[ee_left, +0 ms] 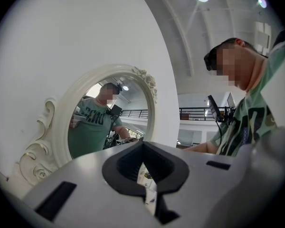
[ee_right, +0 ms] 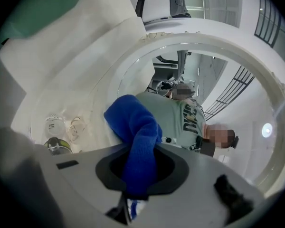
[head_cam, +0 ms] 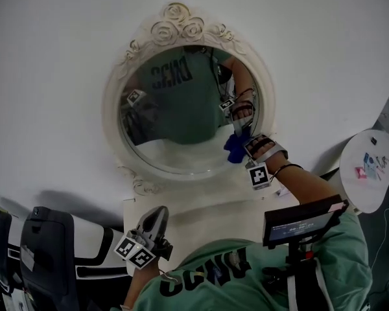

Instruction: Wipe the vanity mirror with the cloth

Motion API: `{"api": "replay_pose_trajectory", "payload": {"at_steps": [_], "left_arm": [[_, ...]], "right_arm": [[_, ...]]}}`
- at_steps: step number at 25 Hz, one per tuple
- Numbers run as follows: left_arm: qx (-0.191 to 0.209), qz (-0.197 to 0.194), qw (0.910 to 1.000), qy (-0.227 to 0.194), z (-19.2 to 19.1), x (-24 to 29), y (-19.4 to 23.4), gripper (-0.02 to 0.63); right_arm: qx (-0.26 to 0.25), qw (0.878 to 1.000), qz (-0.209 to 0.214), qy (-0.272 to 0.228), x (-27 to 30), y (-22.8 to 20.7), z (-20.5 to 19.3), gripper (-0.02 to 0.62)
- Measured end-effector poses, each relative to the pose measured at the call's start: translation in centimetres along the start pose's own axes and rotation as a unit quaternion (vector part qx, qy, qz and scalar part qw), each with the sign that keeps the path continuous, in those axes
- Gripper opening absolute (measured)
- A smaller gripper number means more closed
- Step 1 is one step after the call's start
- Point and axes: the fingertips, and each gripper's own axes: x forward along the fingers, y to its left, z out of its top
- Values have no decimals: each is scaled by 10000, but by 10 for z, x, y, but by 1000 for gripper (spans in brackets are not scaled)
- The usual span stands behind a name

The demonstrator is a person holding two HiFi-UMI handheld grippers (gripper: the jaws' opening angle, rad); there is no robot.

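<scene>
While the head view is pretty dark, you can still work across it: far left and low there's a dark padded thing (head_cam: 45, 245), maybe a seat, can't really tell. Next over, the left tool (head_cam: 157, 218) hangs low over the front edge of the white counter (head_cam: 207, 216), well apart from the glass. Its own view shows the jaws closed together with nothing pinched between them, so it's empty.

In the middle, the vanity mirror (head_cam: 175, 115) stands upright at the back of the counter against a plain white wall. It's oval, with a cream frame (head_cam: 176, 19) that has carved roses on top. The glass reflects a person in a green shirt.

Over at the lower right of the glass is the cloth (head_cam: 235, 146). It's bright blue and bunched up, and it looks pressed against the mirror just inside the frame. The right tool (head_cam: 245, 138) has its jaws clamped on it; that tool's own view shows the blue fabric running up out of the jaws with a rounded wad sticking out past the tips.

Further right, a small screen (head_cam: 303, 222) sits on a mount by the person's chest, and beyond that is a round white table (head_cam: 376, 170) with a few small bits on it
</scene>
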Motion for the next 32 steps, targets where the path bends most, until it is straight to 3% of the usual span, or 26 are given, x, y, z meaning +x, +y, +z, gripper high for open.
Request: {"api": "replay_pose_trajectory", "payload": {"at_steps": [3, 5, 7, 10, 12, 16, 20, 26, 30, 32], "left_arm": [[-10, 161, 9999, -60, 1, -13, 4, 0], [-32, 296, 9995, -129, 1, -24, 8, 0], [-68, 434, 9988, -198, 0, -36, 11, 0], [-77, 588, 9979, -269, 1, -52, 14, 0], [-46, 691, 9971, -301, 4, -65, 18, 0], [5, 1146, 9925, -437, 13, -106, 29, 0], [23, 1605, 9854, -576, 18, -146, 38, 0], [-21, 1926, 9794, -616, 19, -175, 48, 0], [-33, 1664, 9848, -504, 19, -155, 46, 0], [2, 1485, 9879, -451, 21, -138, 43, 0]], "right_arm": [[-138, 9997, 212, 60, -1, 4, 3, 49], [-82, 9997, -70, -233, -1, -14, 27, 49], [-171, 9981, -131, -571, -1, -25, 60, 49], [-418, 9931, 381, -1026, 3, -17, 118, 49], [-491, 9887, 388, -1361, 7, -21, 161, 49], [-321, 9745, -261, -2207, 16, -49, 256, 49], [-1061, 9675, 345, -2268, 33, -21, 309, 49], [-1226, 9656, 450, -2247, 50, -14, 313, 49], [-889, 9674, 99, -2371, 53, -19, 311, 49], [-992, 9693, 273, -2232, 53, -9, 297, 49]]}}
